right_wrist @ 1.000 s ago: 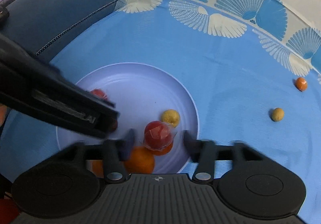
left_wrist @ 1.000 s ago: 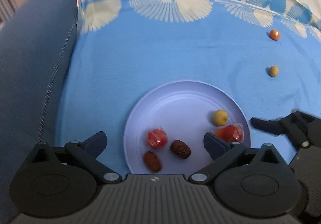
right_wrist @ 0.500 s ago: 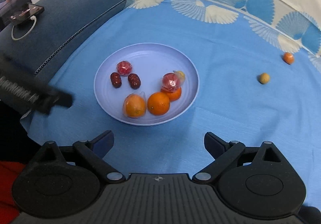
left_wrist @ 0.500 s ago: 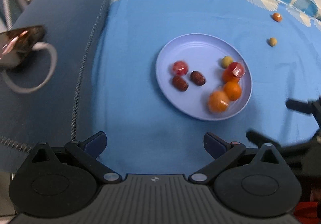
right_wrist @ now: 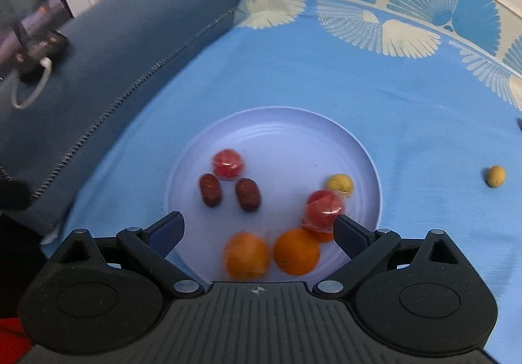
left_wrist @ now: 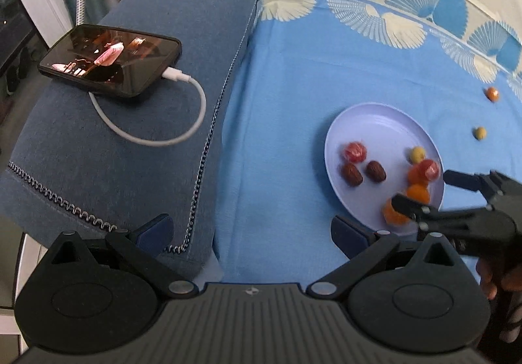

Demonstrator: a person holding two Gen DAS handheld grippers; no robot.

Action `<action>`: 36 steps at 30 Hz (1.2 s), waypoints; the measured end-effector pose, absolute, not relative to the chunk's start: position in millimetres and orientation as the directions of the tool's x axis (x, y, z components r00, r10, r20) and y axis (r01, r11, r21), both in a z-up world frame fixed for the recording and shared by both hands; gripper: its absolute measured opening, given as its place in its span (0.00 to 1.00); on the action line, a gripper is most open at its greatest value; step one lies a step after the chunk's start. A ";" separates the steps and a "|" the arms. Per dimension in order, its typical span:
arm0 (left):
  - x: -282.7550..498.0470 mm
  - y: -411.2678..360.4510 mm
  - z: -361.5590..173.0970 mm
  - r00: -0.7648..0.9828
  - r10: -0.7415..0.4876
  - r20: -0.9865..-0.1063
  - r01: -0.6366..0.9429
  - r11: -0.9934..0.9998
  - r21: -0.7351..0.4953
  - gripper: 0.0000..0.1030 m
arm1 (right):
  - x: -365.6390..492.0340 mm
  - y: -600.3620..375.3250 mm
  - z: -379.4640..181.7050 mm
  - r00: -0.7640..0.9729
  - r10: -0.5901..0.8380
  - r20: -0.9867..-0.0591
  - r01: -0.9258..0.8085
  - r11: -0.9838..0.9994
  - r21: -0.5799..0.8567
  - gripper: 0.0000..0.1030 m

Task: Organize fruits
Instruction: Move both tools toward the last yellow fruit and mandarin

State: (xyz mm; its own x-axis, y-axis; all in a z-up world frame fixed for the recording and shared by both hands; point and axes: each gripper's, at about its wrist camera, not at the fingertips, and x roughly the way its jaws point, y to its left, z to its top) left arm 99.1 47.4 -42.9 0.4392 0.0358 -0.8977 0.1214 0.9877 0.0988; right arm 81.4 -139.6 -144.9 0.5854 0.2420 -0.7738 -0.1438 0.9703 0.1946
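Yellow and small, the stray round fruit [right_wrist: 496, 176] sits alone on the blue cloth [right_wrist: 424, 122] at the right edge of the right wrist view, well right of the plate [right_wrist: 277, 132]. The right gripper [right_wrist: 259, 228] hovers over the plate with fingers wide apart, empty, and is nearer; the left gripper [left_wrist: 249, 230], fingers apart too, hangs far off to the left.

My feeds: soft, even indoor light, faint shadows. Fisheye bends edges, corners dark. Right view motion-blurred, worst at left edge. Glare on glossy black smartphone [left_wrist: 109, 59]; round lilac plastic plate [right_wrist: 277, 132] sheen mild.
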 end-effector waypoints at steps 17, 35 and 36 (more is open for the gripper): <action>107.2 56.4 -16.1 0.491 0.024 -0.871 0.069 0.995 0.066 1.00 | 43.1 -159.7 -124.2 0.636 0.159 -0.755 -0.127 0.987 0.101 0.98; 126.3 92.5 -31.4 0.436 0.000 -0.900 -0.011 1.000 -0.006 1.00 | 99.6 -137.9 -148.9 0.538 0.242 -0.807 -0.233 0.963 0.133 0.99; 128.4 90.9 -32.8 0.433 -0.004 -0.901 -0.007 1.000 -0.007 1.00 | 98.0 -138.8 -148.2 0.546 0.234 -0.805 -0.247 0.962 0.113 0.99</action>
